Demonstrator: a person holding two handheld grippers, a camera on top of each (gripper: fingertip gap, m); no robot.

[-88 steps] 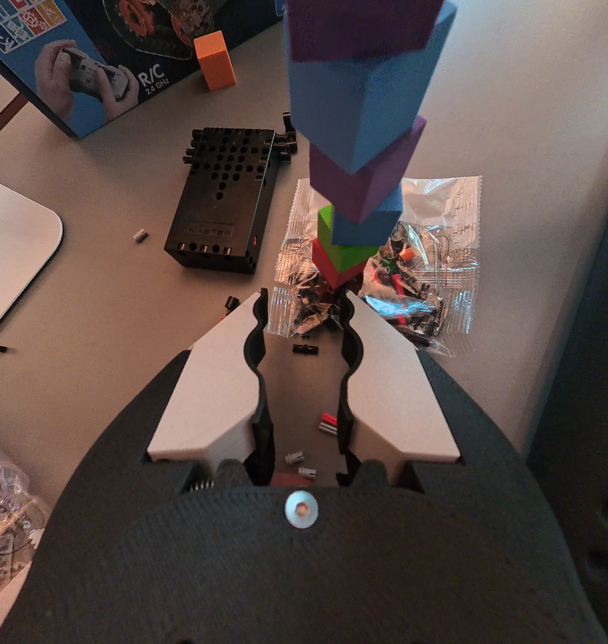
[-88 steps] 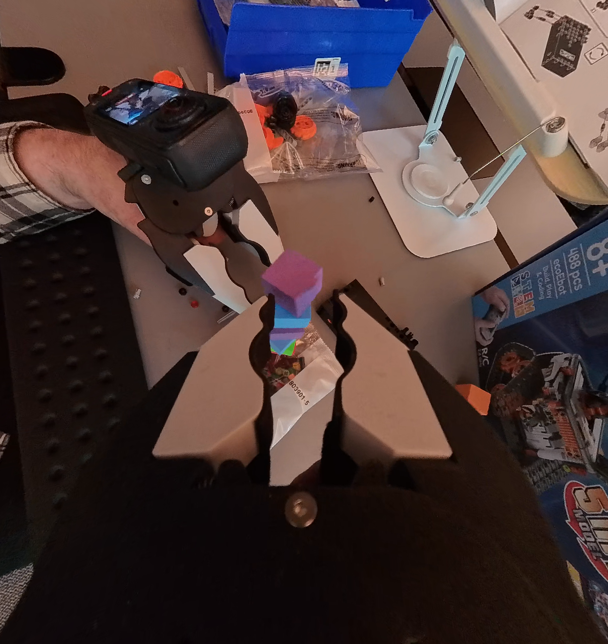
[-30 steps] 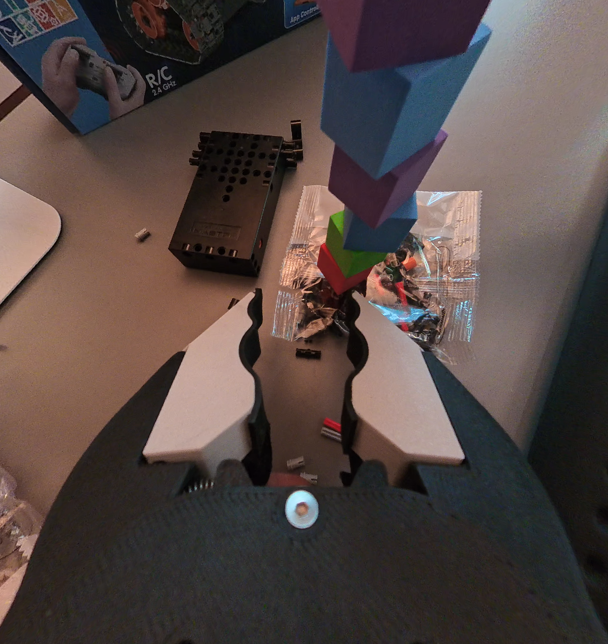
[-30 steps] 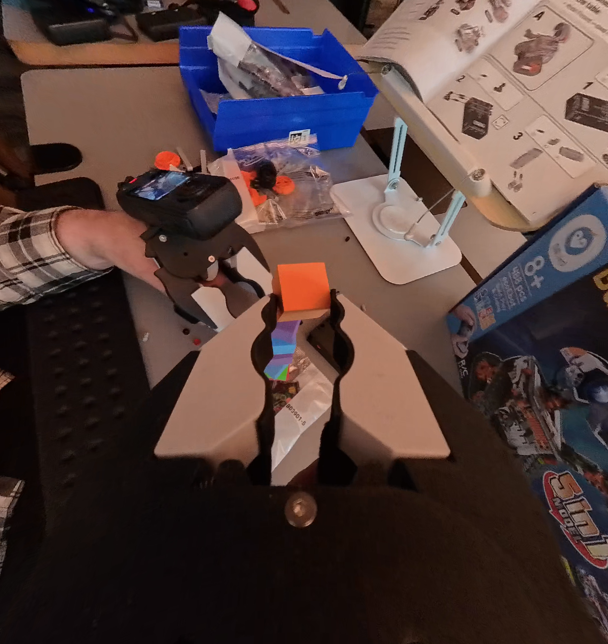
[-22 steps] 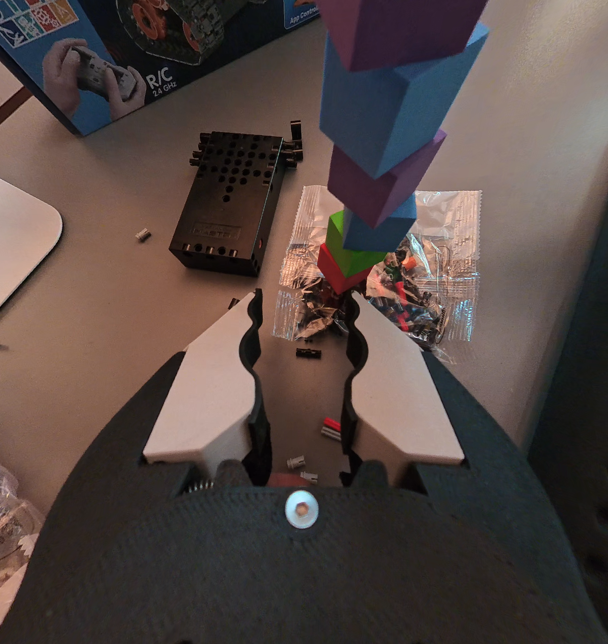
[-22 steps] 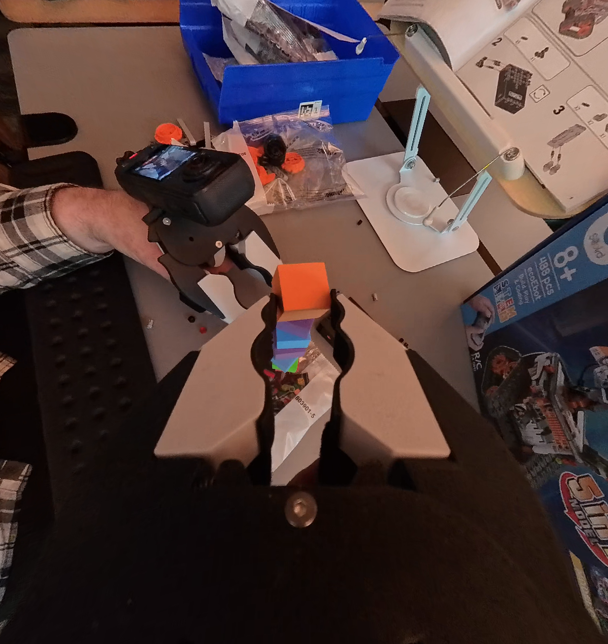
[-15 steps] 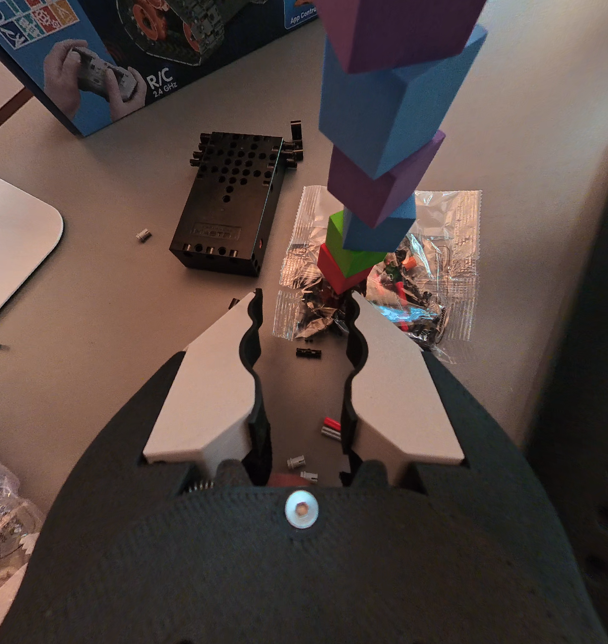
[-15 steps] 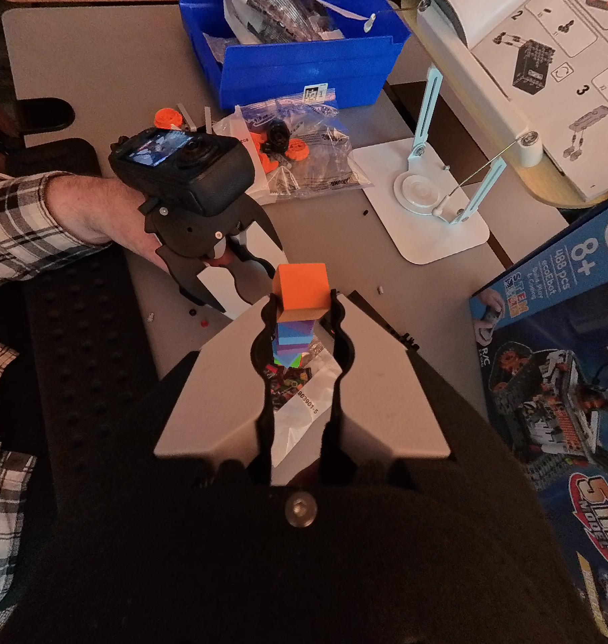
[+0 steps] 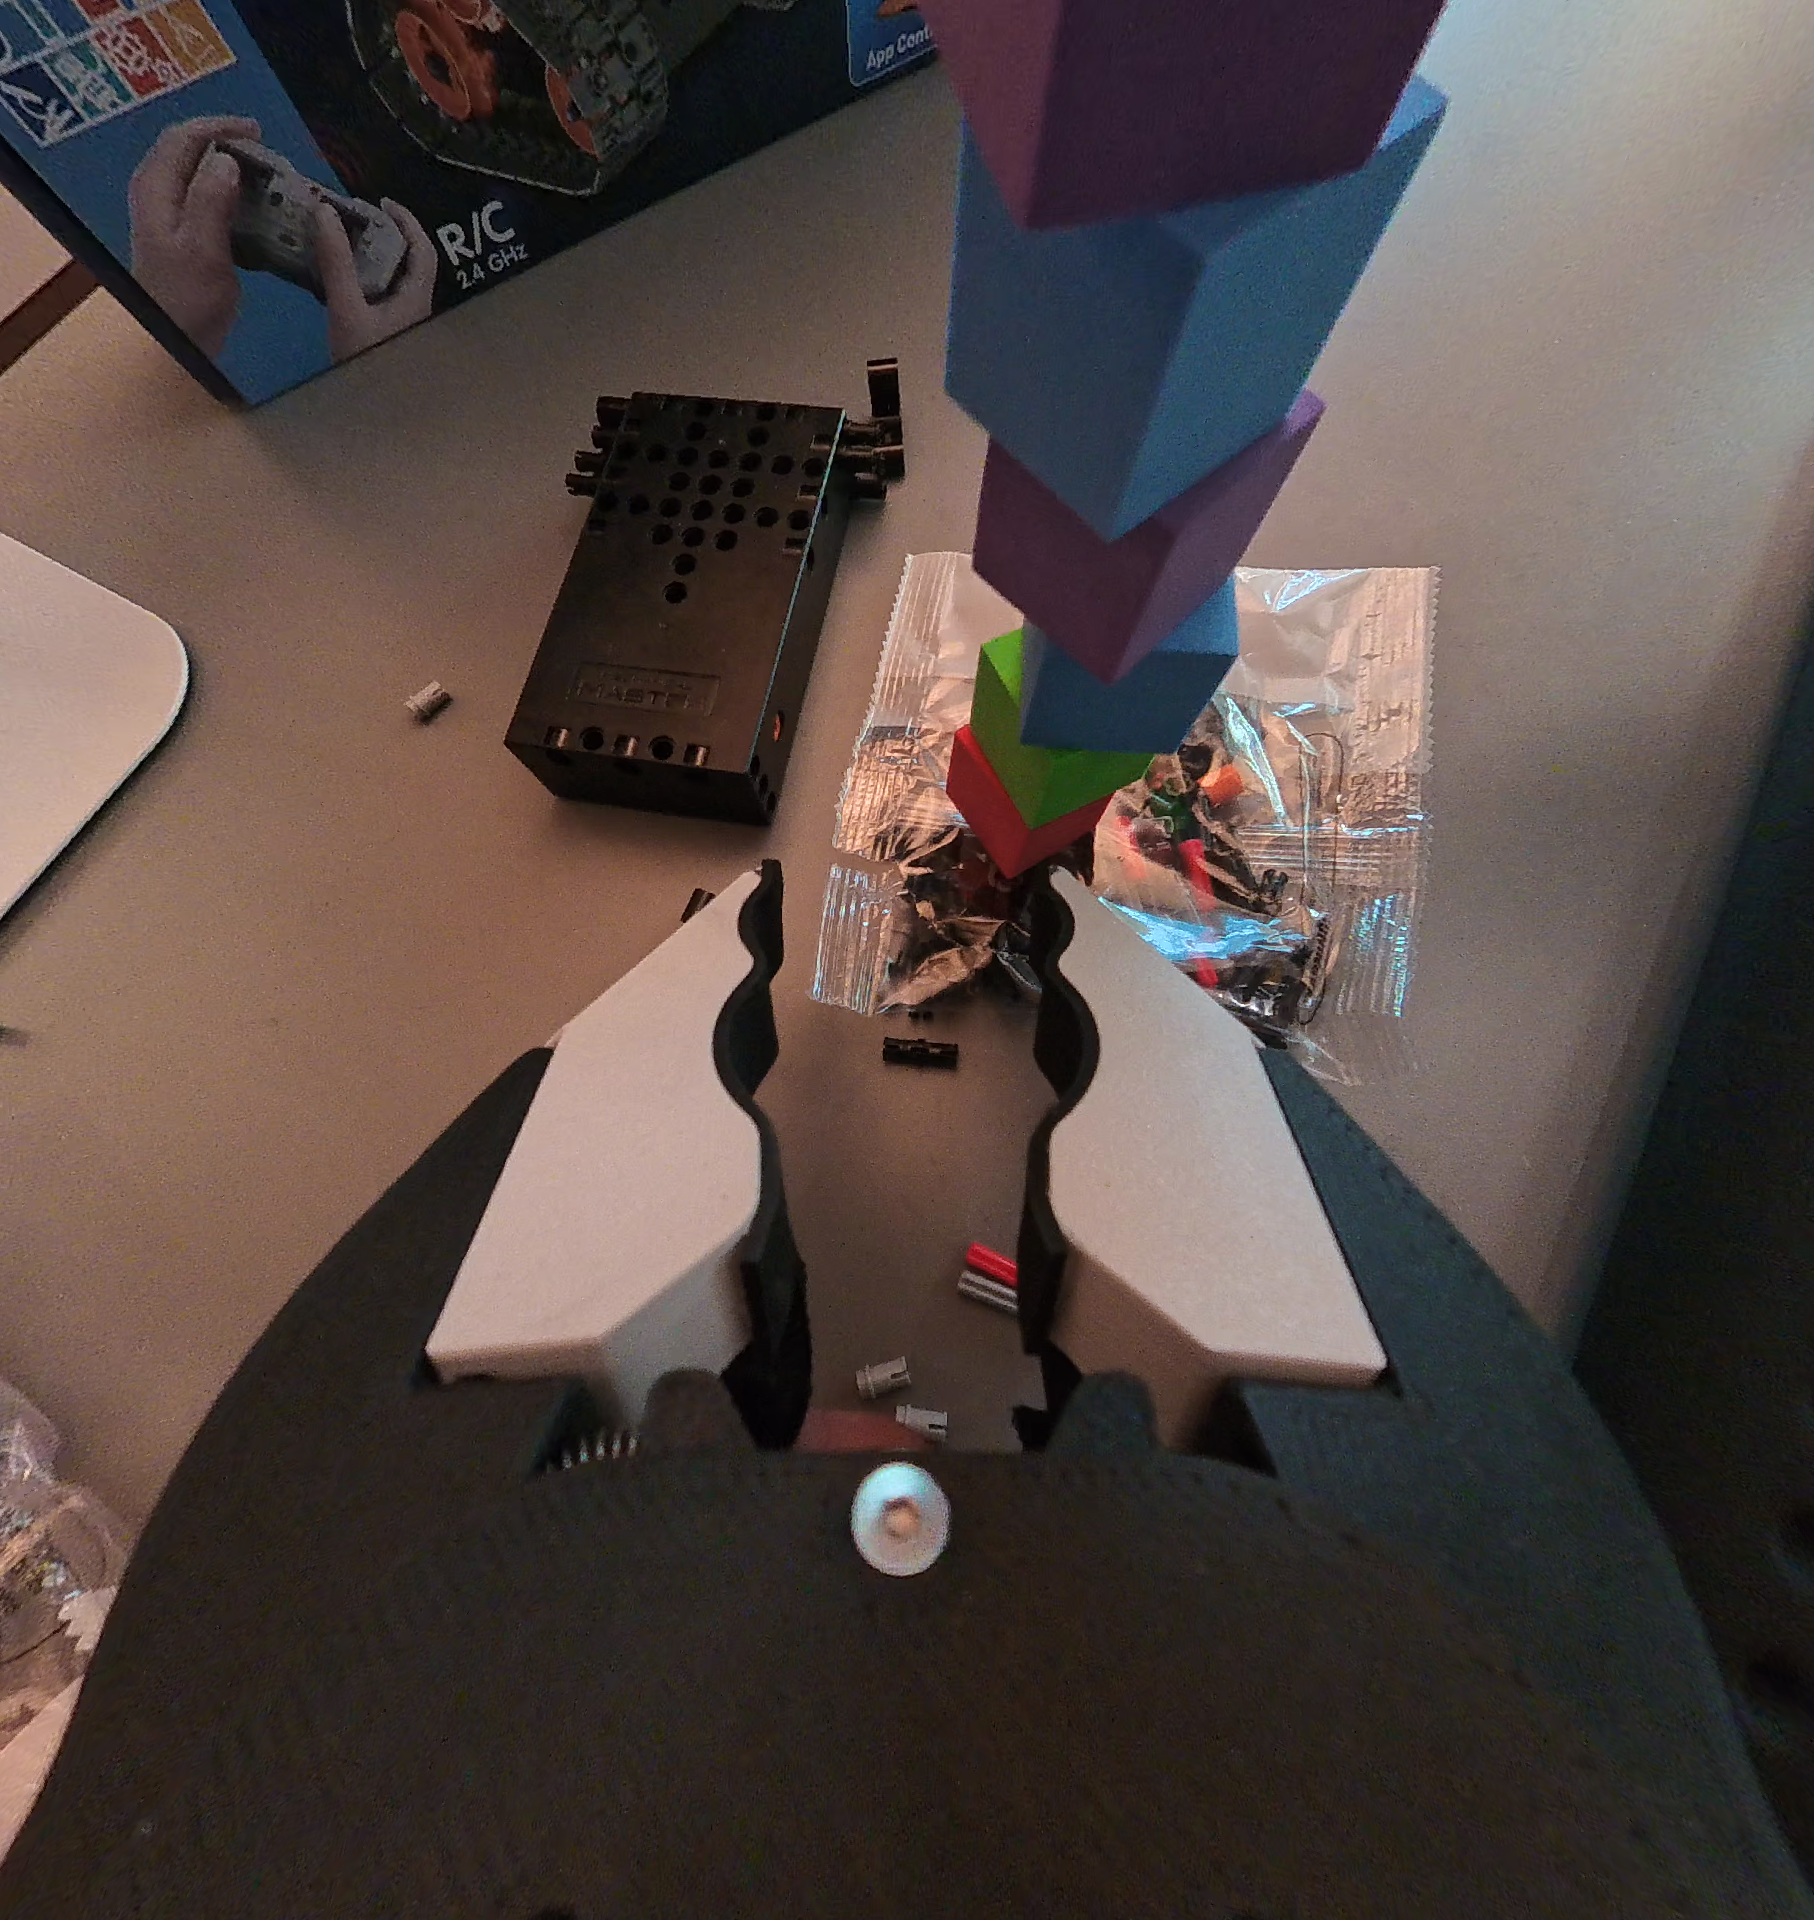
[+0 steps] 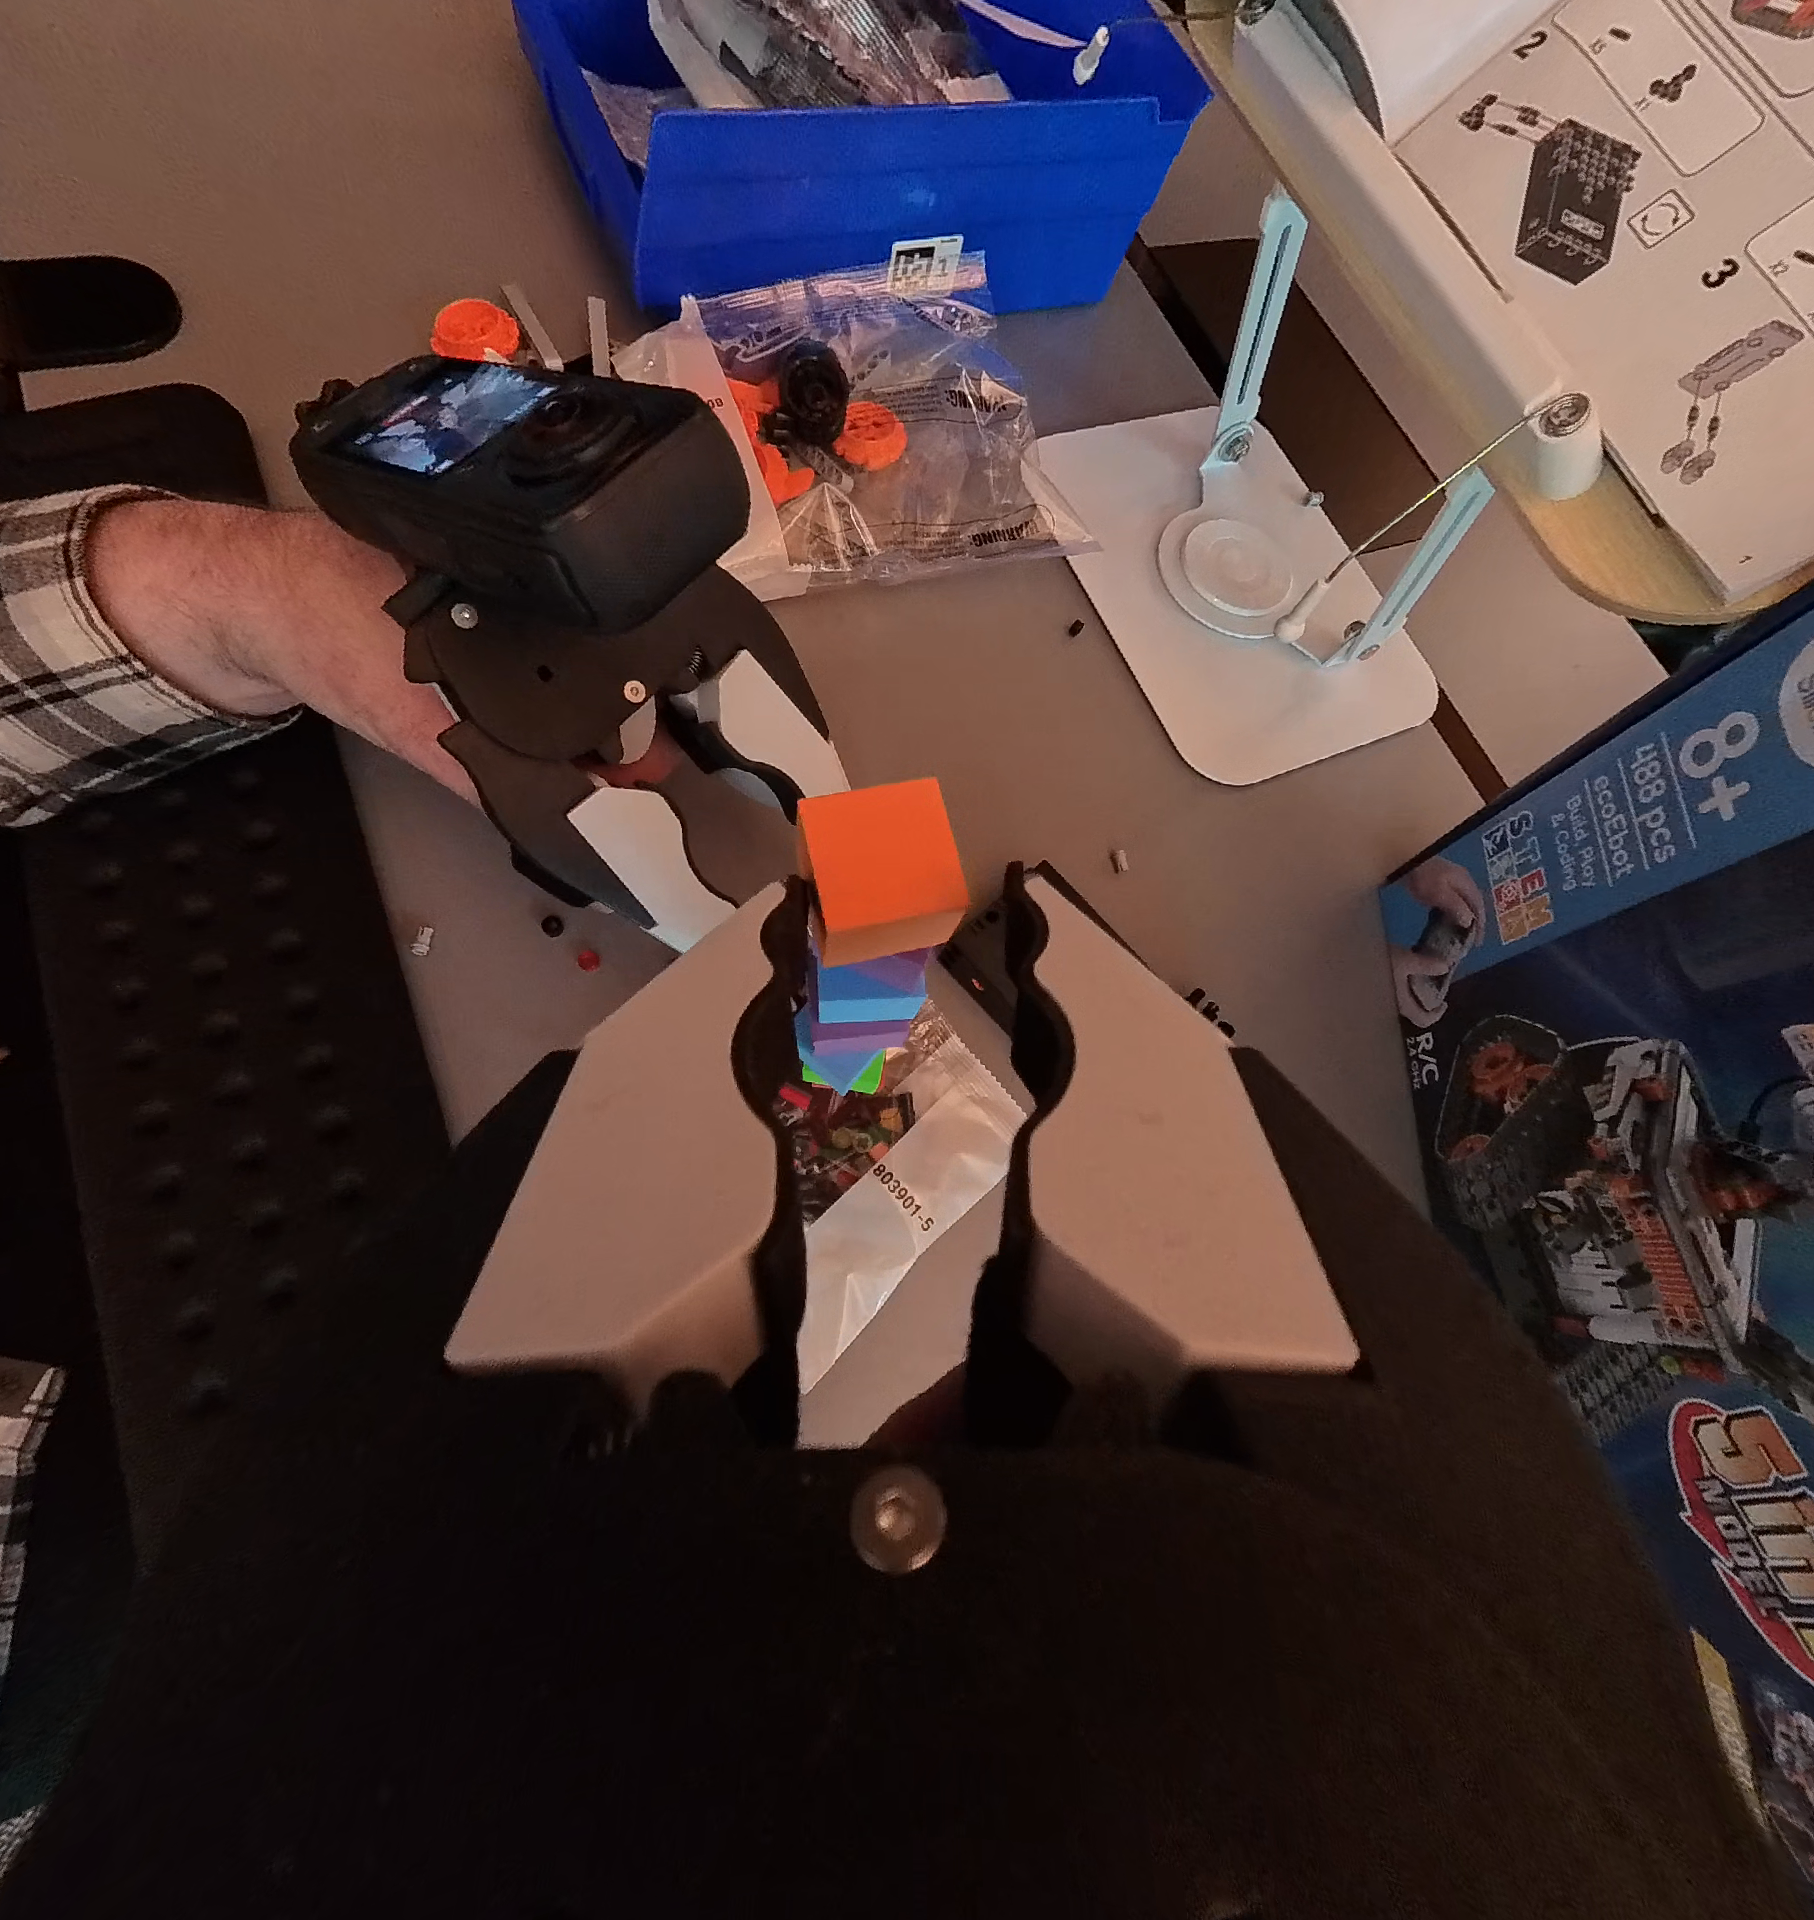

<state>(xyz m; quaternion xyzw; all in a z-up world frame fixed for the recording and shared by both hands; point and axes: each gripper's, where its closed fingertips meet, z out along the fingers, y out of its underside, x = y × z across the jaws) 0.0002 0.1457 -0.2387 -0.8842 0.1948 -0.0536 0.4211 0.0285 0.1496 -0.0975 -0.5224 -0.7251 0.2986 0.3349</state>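
Gripping the orange cube (image 10: 879,868) atop the stack (image 10: 861,1013), right fingers (image 10: 1007,904) pinch its flat sides; it looks light and easily toppled, while the left gripper (image 9: 908,914) gapes empty beside the stack.

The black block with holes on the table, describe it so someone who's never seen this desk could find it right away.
Start at the blue toy box at the table's far edge. Just in front of it, left of the tower of coloured cubes and the clear bag of small parts, lies the black block. It is the only big dark slab, its top dotted with round holes.
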